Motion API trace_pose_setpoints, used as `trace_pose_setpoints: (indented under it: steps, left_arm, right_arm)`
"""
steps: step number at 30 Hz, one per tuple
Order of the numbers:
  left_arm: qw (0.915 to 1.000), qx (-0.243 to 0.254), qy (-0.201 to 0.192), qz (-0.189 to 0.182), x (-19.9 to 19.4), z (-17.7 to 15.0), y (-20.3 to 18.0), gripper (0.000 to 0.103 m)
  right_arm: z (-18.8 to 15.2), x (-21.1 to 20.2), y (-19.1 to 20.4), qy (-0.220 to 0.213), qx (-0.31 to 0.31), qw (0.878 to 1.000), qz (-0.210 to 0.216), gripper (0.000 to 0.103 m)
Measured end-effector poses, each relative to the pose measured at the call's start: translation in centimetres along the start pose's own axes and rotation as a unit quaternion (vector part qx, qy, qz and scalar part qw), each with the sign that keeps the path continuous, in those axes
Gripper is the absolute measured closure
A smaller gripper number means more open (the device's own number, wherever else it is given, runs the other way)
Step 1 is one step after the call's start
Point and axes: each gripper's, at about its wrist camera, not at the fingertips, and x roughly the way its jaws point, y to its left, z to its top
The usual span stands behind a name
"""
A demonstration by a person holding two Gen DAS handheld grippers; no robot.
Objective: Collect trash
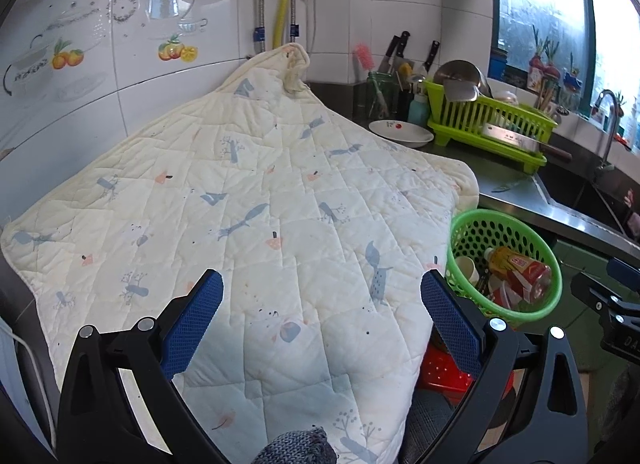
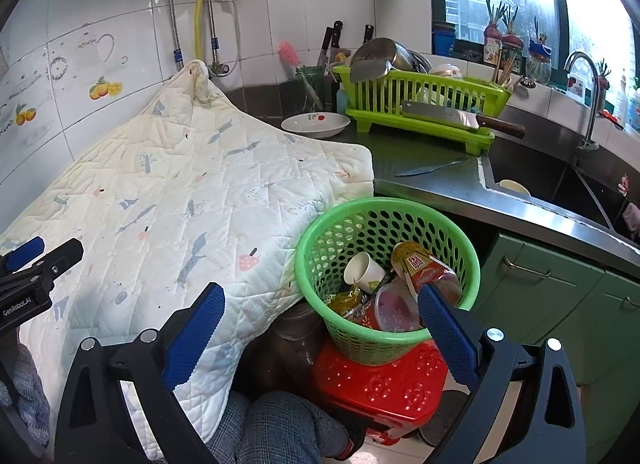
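A green perforated basket (image 2: pixel 384 223) stands on a red plastic stool (image 2: pixel 380 384) beside the counter. It holds a paper cup (image 2: pixel 366 272), a crushed drink bottle (image 2: pixel 424 268), a clear plastic lid (image 2: pixel 394 308) and wrappers. The basket also shows in the left wrist view (image 1: pixel 500 232). My left gripper (image 1: pixel 322 288) is open and empty above a quilted cloth (image 1: pixel 240 203). My right gripper (image 2: pixel 320 300) is open and empty, just in front of the basket. No loose trash shows on the cloth.
A white plate (image 2: pixel 316 123), a lime dish rack (image 2: pixel 420 103) with a cleaver (image 2: pixel 460 119), a small knife (image 2: pixel 432 167) and a sink (image 2: pixel 540 179) with a faucet (image 2: pixel 588 103) lie along the steel counter. Green cabinets (image 2: pixel 560 296) are below. A person's knee (image 2: pixel 280 424) is under my right gripper.
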Motion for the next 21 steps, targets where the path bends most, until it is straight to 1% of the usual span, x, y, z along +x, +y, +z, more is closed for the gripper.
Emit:
trace_pose_setpoints:
  steps: [4,9,21]
  left_arm:
    - [0.9999,-0.012,-0.006,-0.001,-0.5,0.0,0.5,0.005]
    - [0.9998,-0.013,-0.016,0.002,-1.0,0.0,0.5,0.005]
    - [0.9998,-0.012,-0.019,0.003,-1.4,-0.2,0.1,0.005]
  right_arm:
    - [-0.1,-0.6,0.5,-0.009,-0.006,1.0,-0.002,0.009]
    - [0.0,-1.1,0.9,-0.024,-0.013,1.0,-0.008,0.009]
    - [0.0,-1.7,0.8,-0.031,-0.01,0.999,-0.008,0.008]
